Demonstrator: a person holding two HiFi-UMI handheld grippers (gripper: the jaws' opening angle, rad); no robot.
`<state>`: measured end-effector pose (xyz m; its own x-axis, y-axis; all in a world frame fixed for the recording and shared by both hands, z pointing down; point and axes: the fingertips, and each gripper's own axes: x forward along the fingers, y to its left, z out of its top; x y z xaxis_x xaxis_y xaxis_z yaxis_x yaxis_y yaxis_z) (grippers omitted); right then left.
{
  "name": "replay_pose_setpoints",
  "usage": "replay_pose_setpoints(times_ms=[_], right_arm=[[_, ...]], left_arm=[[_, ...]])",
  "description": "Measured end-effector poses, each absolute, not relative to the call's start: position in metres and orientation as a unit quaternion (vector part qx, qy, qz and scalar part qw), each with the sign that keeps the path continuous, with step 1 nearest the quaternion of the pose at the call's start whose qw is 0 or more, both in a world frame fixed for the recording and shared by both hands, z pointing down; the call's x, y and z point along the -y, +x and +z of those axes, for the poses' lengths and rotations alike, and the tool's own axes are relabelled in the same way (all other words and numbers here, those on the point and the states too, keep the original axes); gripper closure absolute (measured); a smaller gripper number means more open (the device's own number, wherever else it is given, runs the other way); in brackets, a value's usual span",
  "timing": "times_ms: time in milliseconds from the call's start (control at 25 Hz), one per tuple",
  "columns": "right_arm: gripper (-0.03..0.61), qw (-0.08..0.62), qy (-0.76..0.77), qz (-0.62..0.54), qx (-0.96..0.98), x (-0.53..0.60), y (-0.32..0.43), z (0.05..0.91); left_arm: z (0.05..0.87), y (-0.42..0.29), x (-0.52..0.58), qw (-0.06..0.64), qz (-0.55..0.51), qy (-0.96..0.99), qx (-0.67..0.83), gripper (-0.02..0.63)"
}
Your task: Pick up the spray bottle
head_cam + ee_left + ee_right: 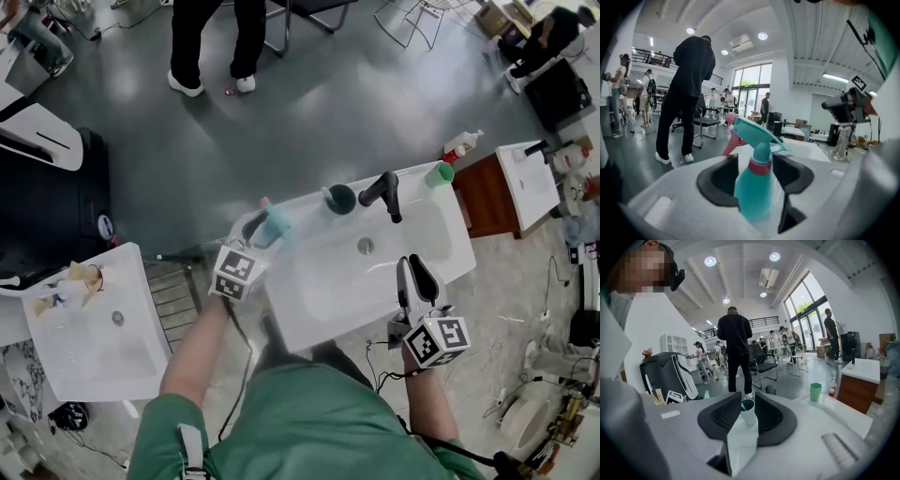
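1. Teal plastic spray bottle [753,197] with a pink collar stands upright on the back-left rim of the white ceramic sink [302,202], long axis vertical.
2. It sits between the wide-apart jaws of your left gripper [265,228], pads not yet pressing.
3. Your right gripper [416,277], jaws parted and empty, is well apart from the bottle.

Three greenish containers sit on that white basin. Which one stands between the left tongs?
The teal spray bottle with the pink collar, between the left tongs. The teal cup and the green cup stand farther right, either side of the black tap.
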<state>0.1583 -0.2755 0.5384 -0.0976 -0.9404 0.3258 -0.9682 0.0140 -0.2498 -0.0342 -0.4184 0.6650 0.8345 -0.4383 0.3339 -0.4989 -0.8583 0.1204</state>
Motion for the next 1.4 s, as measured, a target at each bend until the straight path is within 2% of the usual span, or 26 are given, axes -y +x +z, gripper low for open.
replay_pose_setpoints(times_ms=[320, 600, 1400], right_arm=[[0.489, 0.031, 0.672, 0.213, 0.709, 0.273, 0.162, 0.542], [0.489, 0.029, 0.666, 0.218, 0.713, 0.273, 0.158, 0.544], [0.489, 0.004, 0.653, 0.203, 0.729, 0.257, 0.164, 0.522]], left_arm=[[0.664, -0.024, 0.419, 0.101, 0.133, 0.956, 0.242, 0.399], [0.658, -0.023, 0.425, 0.083, 0.121, 0.951, 0.272, 0.460], [0.568, -0.022, 0.395, 0.052, 0.062, 0.949, 0.306, 0.465]])
